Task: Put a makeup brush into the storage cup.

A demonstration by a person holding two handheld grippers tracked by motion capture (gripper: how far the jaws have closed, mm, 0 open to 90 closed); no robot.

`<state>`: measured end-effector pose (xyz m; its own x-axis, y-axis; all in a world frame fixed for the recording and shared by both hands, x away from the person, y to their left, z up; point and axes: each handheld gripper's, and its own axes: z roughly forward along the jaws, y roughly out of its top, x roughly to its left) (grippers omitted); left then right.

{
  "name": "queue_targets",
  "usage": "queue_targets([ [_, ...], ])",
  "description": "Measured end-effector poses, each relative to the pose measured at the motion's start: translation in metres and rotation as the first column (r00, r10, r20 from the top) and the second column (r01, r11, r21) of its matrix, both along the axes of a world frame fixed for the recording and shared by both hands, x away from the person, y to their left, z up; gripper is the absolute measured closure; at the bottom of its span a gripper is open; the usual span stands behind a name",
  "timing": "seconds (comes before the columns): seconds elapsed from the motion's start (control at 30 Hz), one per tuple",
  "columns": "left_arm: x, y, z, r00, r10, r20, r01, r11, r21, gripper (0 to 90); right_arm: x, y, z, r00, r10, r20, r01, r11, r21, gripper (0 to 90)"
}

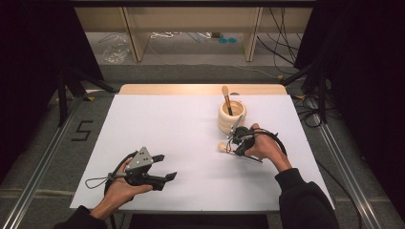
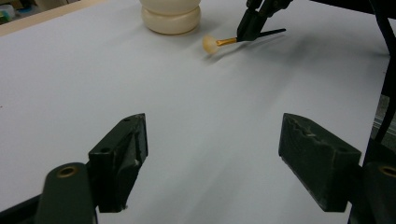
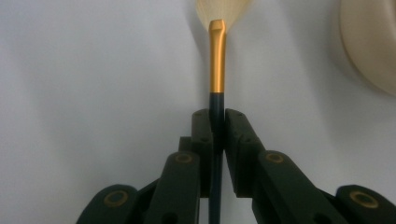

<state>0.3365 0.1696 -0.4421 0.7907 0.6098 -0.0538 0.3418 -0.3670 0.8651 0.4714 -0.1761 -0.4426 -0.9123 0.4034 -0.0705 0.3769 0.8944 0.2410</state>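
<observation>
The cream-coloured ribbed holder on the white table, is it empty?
No: in the high view a brush with a pale tuft stands upright inside the cream ribbed holder.

I had a white table (image 1: 167,138) with a wood strip along its far edge. A cream ribbed holder (image 1: 231,117) stood on it, toward the far right corner.

A white table top (image 1: 157,129) with a pale wooden far edge fills the middle of the frame. Black curtains (image 1: 28,57) darken both upper corners. At top centre, light wooden shelf legs (image 1: 133,40) stand on grey floor (image 1: 191,71), cables (image 1: 282,45) trailing to the right. Metal rails (image 1: 43,167) run along both sides.
</observation>
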Motion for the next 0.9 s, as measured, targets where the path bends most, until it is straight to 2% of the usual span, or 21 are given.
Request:
queue_targets([
  [0.23, -0.001, 0.000, 0.000, 0.9999, 0.010, -0.010, -0.011, 0.9999, -0.009, 23.9, 0.001, -0.007, 0.009, 0.9997, -0.011, 0.024, 0.010, 0.9986, 0.053, 83.3],
  [0.27, -0.001, 0.000, 0.000, 0.9999, 0.011, -0.010, -0.011, 0.9999, -0.009, 23.9, 0.001, -0.009, 0.010, 0.9988, -0.022, 0.043, 0.019, 0.9972, 0.072, 83.3],
  [0.4, 0.000, 0.000, 0.000, 1.0000, 0.003, 0.004, -0.003, 1.0000, -0.002, 23.9, 0.002, -0.013, 0.013, 0.9971, -0.037, 0.067, 0.030, 0.9938, 0.107, 83.3],
  [0.63, 0.000, 0.000, 0.001, 1.0000, 0.003, 0.008, -0.003, 1.0000, -0.003, 23.8, 0.002, -0.019, 0.021, 0.9927, -0.065, 0.101, 0.045, 0.9813, 0.187, 83.3],
  [0.9, 0.000, 0.001, 0.001, 1.0000, 0.004, 0.009, -0.004, 1.0000, -0.002, 23.9, 0.001, -0.023, 0.027, 0.9896, -0.085, 0.116, 0.055, 0.9682, 0.244, 83.3],
])
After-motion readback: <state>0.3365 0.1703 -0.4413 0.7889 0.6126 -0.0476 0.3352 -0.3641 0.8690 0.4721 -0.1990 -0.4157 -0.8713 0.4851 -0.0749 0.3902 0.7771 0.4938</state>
